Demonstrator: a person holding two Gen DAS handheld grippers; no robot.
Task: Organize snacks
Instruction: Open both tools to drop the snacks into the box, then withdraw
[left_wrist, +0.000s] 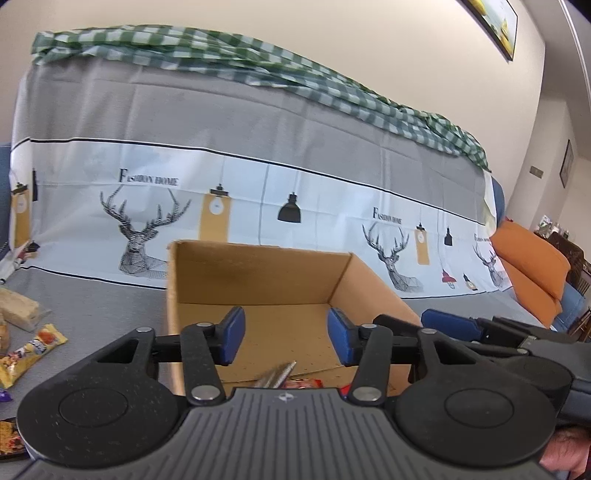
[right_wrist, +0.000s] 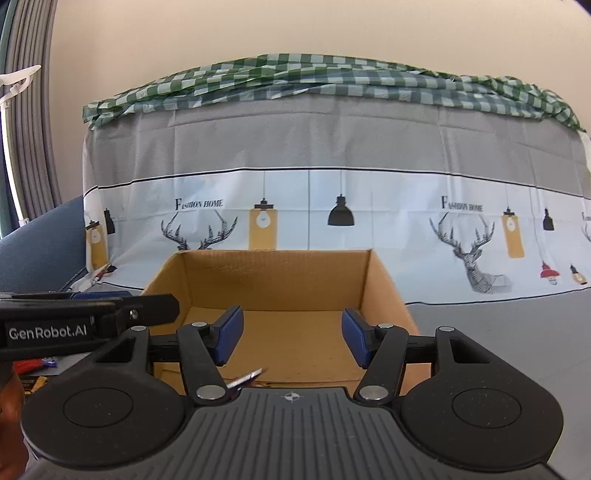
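Grey-covered table (left_wrist: 92, 306), box (left_wrist: 266, 280) at 12 w/ a packet (left_wrist: 295, 382) on its floor, both claws, left (left_wrist: 286, 338) & right (right_wrist: 291, 341), spread empty above it: drop looks done, next fetch loose snacks (left_wrist: 33, 350) at 9.

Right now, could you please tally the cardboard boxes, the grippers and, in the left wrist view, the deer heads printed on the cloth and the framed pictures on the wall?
cardboard box: 1
grippers: 2 (left gripper, right gripper)
deer heads: 3
framed pictures: 2
Total: 8
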